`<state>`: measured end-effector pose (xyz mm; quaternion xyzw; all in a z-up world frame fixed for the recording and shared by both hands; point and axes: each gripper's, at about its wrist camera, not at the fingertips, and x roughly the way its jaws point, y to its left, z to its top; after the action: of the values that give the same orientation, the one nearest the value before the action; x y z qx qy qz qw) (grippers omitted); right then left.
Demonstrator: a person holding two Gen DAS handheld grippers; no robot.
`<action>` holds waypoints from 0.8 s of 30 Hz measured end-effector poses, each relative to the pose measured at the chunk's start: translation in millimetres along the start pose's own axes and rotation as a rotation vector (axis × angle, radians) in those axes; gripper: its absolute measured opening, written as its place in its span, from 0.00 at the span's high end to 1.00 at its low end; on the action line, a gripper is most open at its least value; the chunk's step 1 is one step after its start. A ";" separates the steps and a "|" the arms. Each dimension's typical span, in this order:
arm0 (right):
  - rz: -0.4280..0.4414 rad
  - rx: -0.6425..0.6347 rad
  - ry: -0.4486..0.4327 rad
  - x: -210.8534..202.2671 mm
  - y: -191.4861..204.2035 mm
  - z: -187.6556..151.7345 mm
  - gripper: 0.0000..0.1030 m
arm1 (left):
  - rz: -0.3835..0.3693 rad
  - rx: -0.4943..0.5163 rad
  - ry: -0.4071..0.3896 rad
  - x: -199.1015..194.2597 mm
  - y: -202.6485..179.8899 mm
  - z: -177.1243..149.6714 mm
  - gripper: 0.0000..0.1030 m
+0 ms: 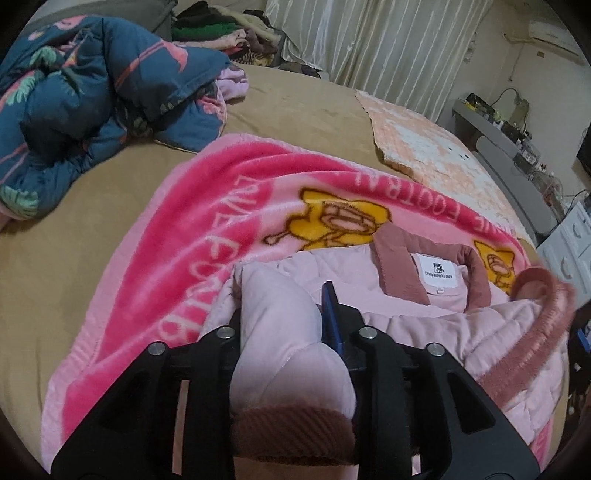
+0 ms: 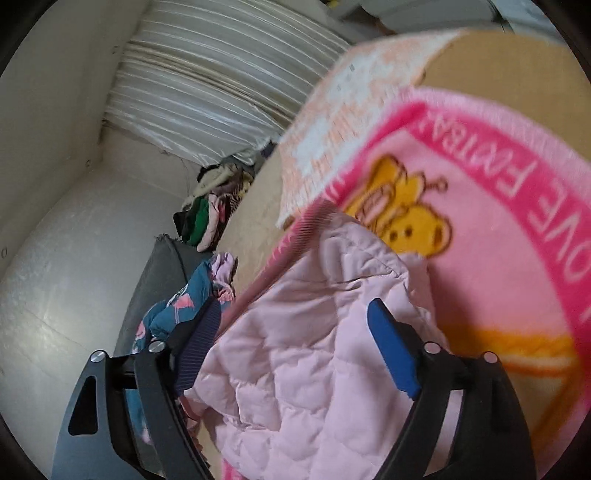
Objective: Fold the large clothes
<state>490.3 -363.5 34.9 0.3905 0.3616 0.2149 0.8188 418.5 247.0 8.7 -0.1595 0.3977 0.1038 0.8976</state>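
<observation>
A pale pink quilted jacket (image 1: 406,325) with a dusty-rose ribbed collar and a white neck label (image 1: 441,275) lies open on a bright pink cartoon blanket (image 1: 192,221). One sleeve (image 1: 280,332), with its ribbed cuff (image 1: 291,432) toward the camera, is folded over the jacket. My left gripper (image 1: 282,295) is shut on this sleeve, with the blue pad against its right side and the other finger hidden behind the fabric. In the right wrist view my right gripper (image 2: 295,306) stands wide open, with the jacket's quilted body (image 2: 295,350) lying loose between its fingers (image 2: 391,347) over the blanket (image 2: 498,240).
The blanket lies on a bed with a tan sheet (image 1: 295,107). A bunched blue floral quilt (image 1: 92,103) fills the far left, and a peach patterned cloth (image 1: 424,147) lies at the far right. Stacked clothes (image 1: 221,33) and a pale curtain (image 1: 369,44) stand behind. A cluttered desk (image 1: 517,147) is to the right.
</observation>
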 end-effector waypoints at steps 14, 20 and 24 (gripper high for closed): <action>-0.462 -0.403 0.250 75.0 -0.2 -87.5 0.08 | -0.030 -0.029 -0.163 -65.4 -0.7 37.4 0.13; -0.384 -0.414 0.148 45.7 16.5 -87.9 0.09 | 0.052 0.064 -0.161 -92.0 13.6 11.1 0.09; -0.355 -0.448 0.066 2.3 26.7 -102.2 0.09 | 0.063 0.063 -0.115 -94.2 31.5 -27.4 0.09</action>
<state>412.3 -296.5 10.9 0.1232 0.3943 0.1553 0.8974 327.5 260.5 55.3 -0.1123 0.3533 0.1287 0.9198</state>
